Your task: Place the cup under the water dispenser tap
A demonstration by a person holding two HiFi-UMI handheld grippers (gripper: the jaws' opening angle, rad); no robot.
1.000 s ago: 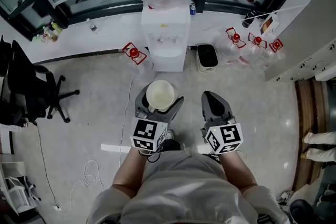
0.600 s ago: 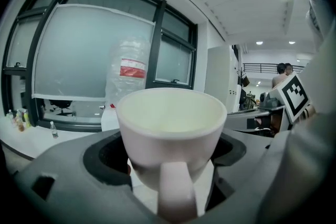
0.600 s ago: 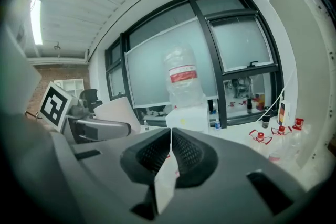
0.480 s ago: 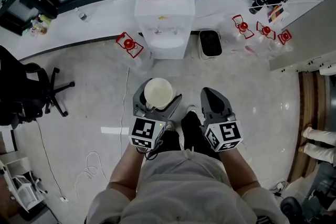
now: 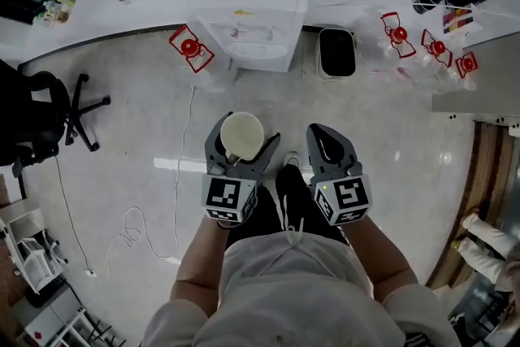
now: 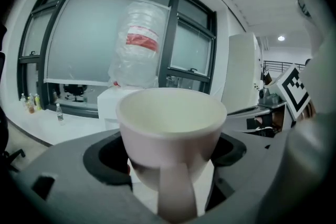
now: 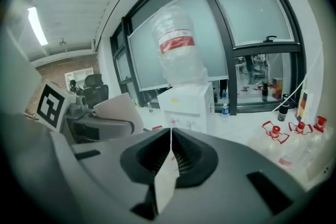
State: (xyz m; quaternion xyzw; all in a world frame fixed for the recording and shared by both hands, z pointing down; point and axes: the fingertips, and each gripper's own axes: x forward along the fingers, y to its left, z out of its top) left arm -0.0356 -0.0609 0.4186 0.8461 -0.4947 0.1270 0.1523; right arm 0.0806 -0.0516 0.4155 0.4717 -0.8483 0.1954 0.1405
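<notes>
A cream cup (image 5: 242,136) with a handle stands upright between the jaws of my left gripper (image 5: 242,145), which is shut on it. In the left gripper view the cup (image 6: 170,131) fills the middle, handle toward the camera, and looks empty. The white water dispenser (image 5: 248,20) with a clear bottle on top stands on the floor ahead, a good step beyond the cup. Its taps (image 7: 185,124) show small on its front. My right gripper (image 5: 329,144) is beside the left one, shut with nothing in it (image 7: 170,131).
A black bin (image 5: 335,53) stands right of the dispenser. Several empty water bottles with red caps (image 5: 426,45) lie at the right, and one (image 5: 189,49) at the left. A black office chair (image 5: 49,106) and a floor cable (image 5: 175,191) are at the left.
The head view has shifted: the dispenser sits higher in the frame, its bottle cut off at the top. Both grippers keep their pose, the cup still held in the left.
</notes>
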